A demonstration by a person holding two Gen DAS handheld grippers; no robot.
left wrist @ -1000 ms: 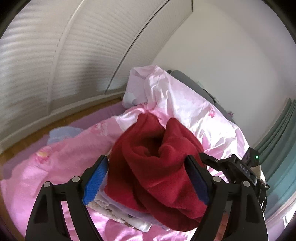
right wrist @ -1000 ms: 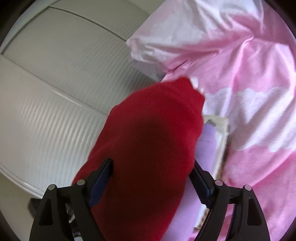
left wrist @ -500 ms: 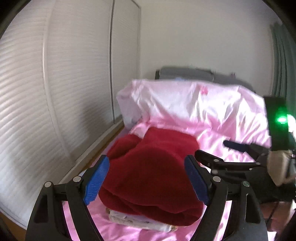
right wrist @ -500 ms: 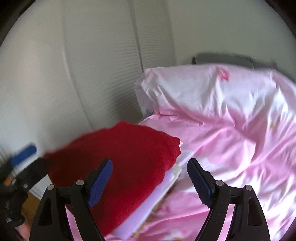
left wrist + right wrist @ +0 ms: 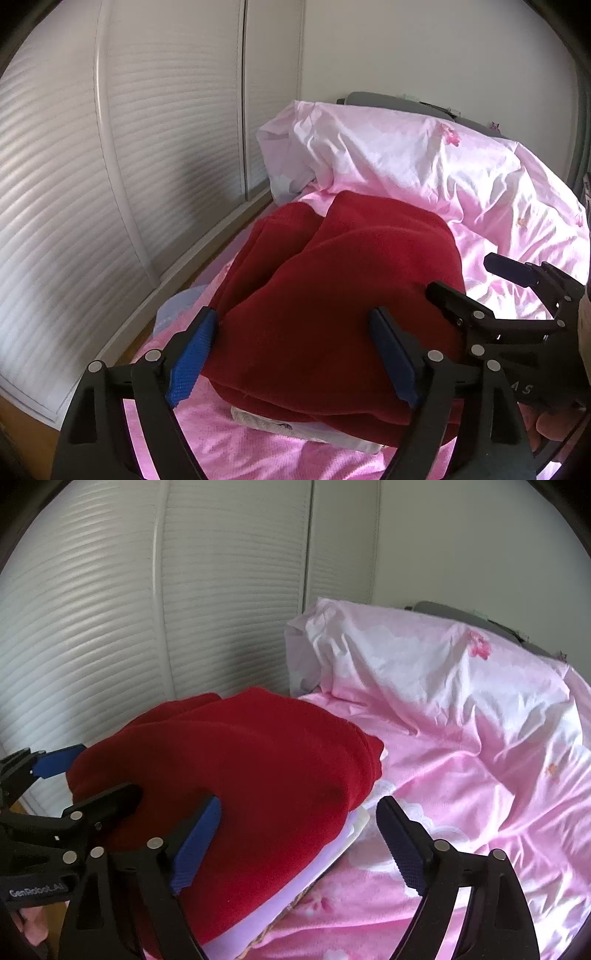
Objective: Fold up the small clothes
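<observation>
Now both jaw pairs are opening: left gripper (image 5: 291, 354) and right gripper (image 5: 299, 845) flank red garment (image 5: 332, 288), unpinched.

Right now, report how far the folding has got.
Done: the red garment lies folded on top of a stack of lighter clothes on the pink bed. In hand: nothing; both the left tongs and right tongs are opening, gripping no cloth. Left: no unfolded clothes visible.
</observation>
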